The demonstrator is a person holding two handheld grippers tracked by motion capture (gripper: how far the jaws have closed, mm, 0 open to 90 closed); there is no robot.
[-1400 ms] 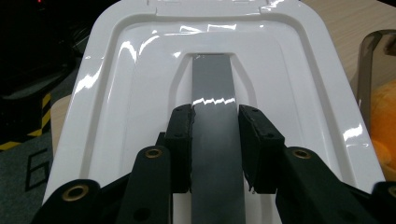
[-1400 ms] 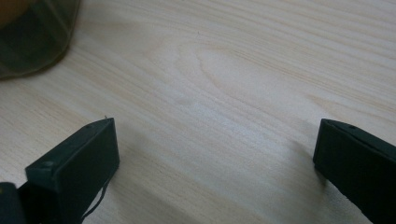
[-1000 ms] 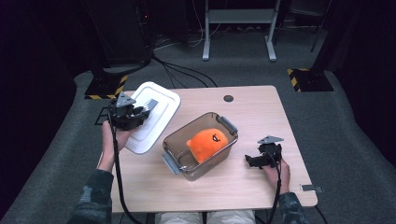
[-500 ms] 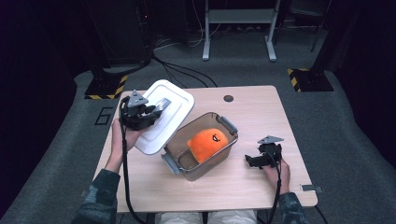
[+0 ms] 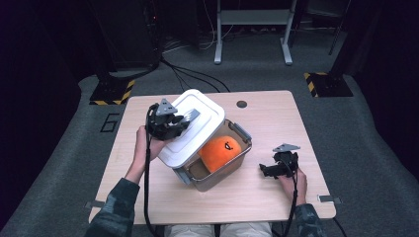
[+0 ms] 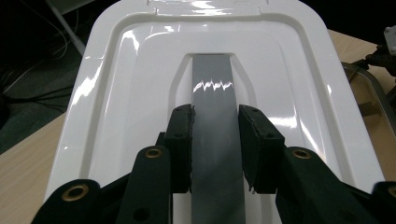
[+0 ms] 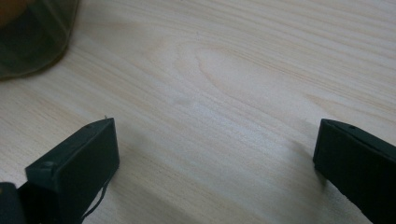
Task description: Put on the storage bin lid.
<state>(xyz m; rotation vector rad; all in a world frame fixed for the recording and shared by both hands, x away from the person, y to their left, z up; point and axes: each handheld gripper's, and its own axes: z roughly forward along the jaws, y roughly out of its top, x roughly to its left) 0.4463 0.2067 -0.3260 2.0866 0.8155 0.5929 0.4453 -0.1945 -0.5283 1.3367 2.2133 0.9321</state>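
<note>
Now, clear bin (image 5: 232,165) holding orange plush (image 5: 220,152), white lid (image 5: 190,129) partly over it

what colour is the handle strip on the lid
Grey, set in the white lid; the handle strip shows best in the left gripper view.

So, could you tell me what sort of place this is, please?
Probably a lab or recording studio: a small light wooden table on grey carpet, black-and-yellow striped stand bases and loose black cables behind it.
</note>
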